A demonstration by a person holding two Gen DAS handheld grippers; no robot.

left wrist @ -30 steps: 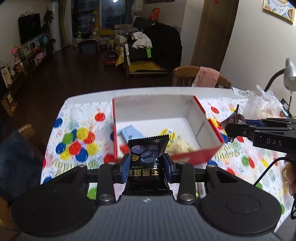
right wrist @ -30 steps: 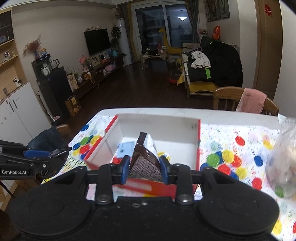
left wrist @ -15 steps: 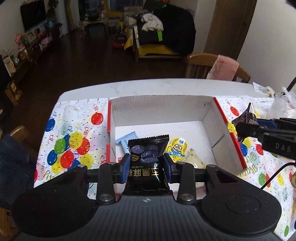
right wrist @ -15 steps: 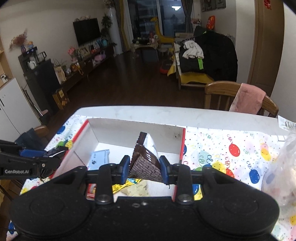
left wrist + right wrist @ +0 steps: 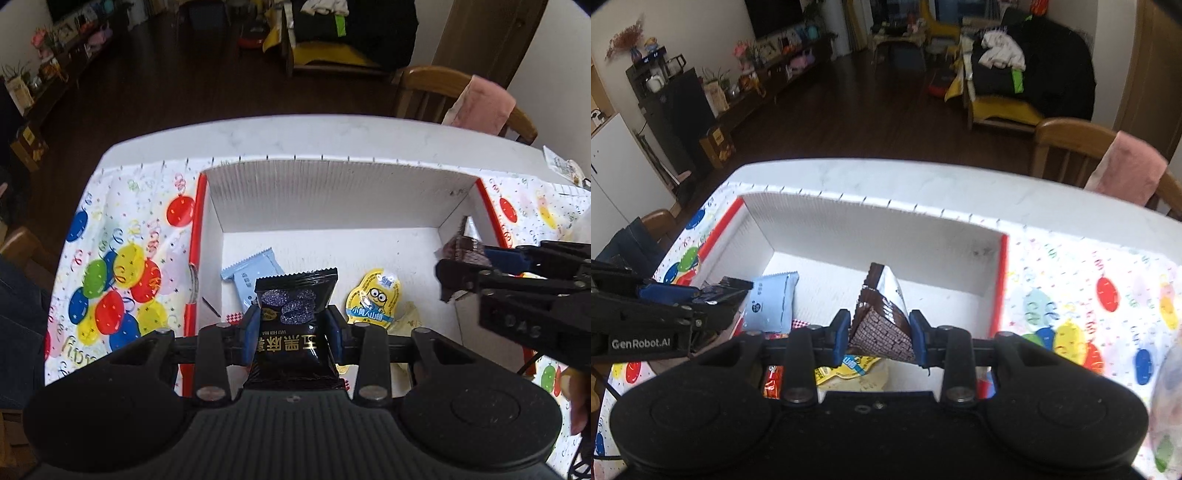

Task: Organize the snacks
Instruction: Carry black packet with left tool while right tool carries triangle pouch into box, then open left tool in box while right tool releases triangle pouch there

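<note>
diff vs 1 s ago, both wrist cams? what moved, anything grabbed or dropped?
Both grippers came forward and down over the white box; it now fills both views. Nothing was grabbed or released. The left gripper still clamps the black packet, the right gripper still clamps the brown packet. The blue packet and yellow minion pouch lie unmoved inside.

Black packet (image 5: 295, 317) upright over the white red-rimmed box (image 5: 332, 192); brown packet (image 5: 882, 317) upright, to its right. Inside, blue packet (image 5: 255, 273) lies left, yellow minion pouch (image 5: 373, 299) right.
</note>
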